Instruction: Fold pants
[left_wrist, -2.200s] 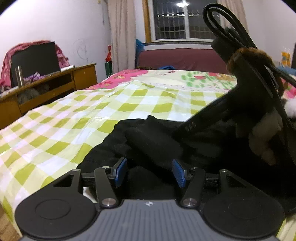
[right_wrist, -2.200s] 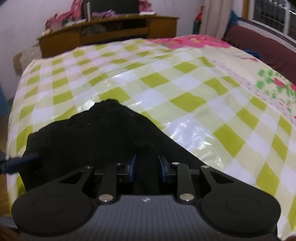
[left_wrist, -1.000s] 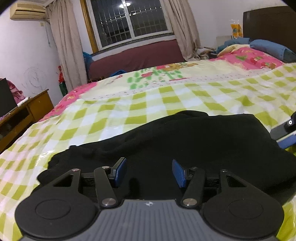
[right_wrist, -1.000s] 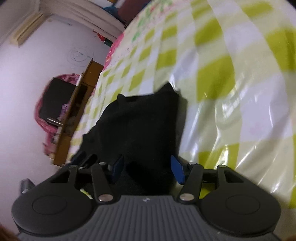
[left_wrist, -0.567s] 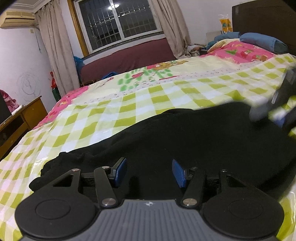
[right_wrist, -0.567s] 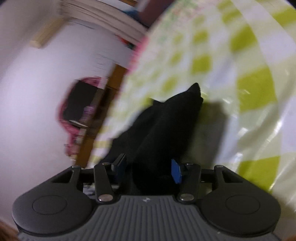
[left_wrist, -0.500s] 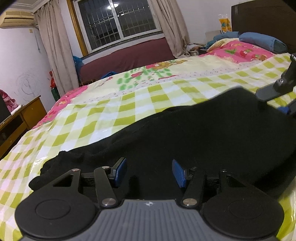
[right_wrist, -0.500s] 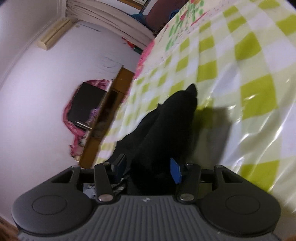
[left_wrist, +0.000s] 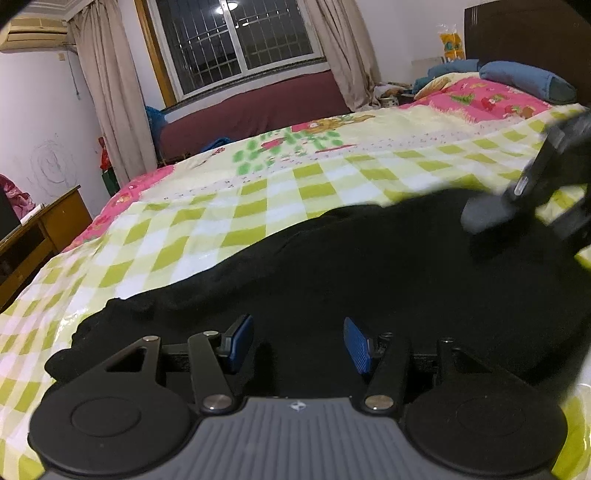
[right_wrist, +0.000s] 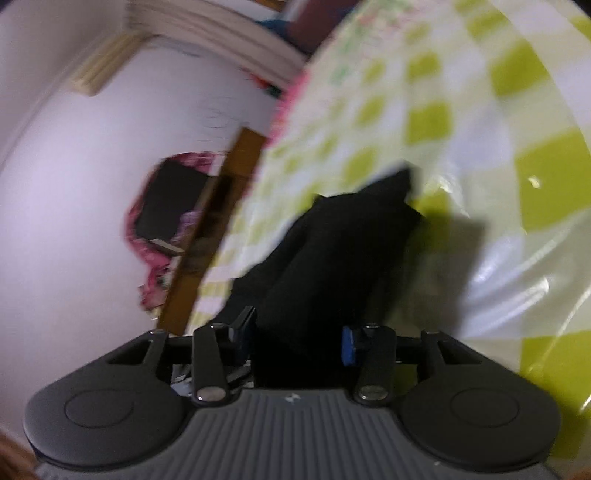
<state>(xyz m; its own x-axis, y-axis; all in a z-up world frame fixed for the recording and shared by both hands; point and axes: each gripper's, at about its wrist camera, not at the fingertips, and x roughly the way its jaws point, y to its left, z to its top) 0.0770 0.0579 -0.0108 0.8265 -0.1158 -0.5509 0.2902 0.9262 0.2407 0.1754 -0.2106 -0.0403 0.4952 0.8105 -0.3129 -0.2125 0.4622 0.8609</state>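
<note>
Black pants (left_wrist: 369, 266) lie bunched across a bed with a green checked cover (left_wrist: 207, 229). Left gripper (left_wrist: 298, 345) hovers spread over the cloth, pinching nothing. Right gripper (right_wrist: 298, 334) has just been closing, a raised fold of pants between its jaws. Beyond stand a barred window (left_wrist: 236, 40), curtains (left_wrist: 110, 92) and a wooden desk (left_wrist: 40, 229)

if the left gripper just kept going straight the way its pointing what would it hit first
Most likely the black pants. The dark cloth fills the view right ahead of the left gripper and between its open fingers. The checked bed cover lies further on. Depth is hard to judge in the fisheye view.
</note>
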